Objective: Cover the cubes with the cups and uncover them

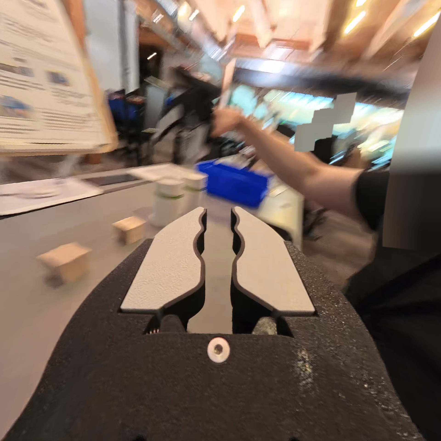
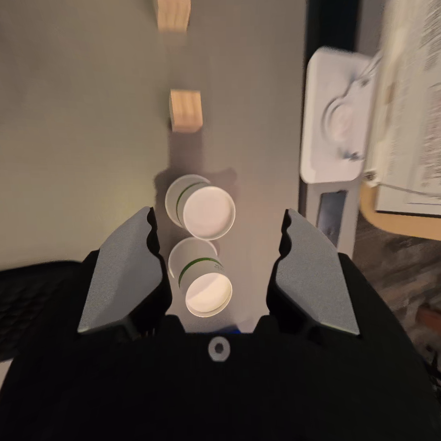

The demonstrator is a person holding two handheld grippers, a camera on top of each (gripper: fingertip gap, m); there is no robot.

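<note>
Two wooden cubes [image 1: 64, 262] [image 1: 130, 228] lie on the grey table [image 1: 28, 322], apart from each other. Two white paper cups with a green band stand upside down behind them [image 1: 168, 202] [image 1: 194, 191]. My left gripper [image 1: 218, 210] is low over the table, its jaws a narrow gap apart and empty, pointing toward the cups. In the right wrist view my right gripper [image 2: 218, 211] is wide open and empty, straight above the two cups [image 2: 207, 212] [image 2: 205, 281]. The cubes [image 2: 186, 111] [image 2: 174, 14] lie uncovered beyond them. The views are blurred.
A blue block [image 1: 235, 185], seemingly part of the other gripper, hovers over the cups below a person's arm [image 1: 298, 167]. A poster board [image 1: 43, 71] and papers [image 1: 47, 193] stand at the table's far side. A white box [image 2: 334, 114] and a dark-screened device [image 2: 330, 214] lie by the table edge.
</note>
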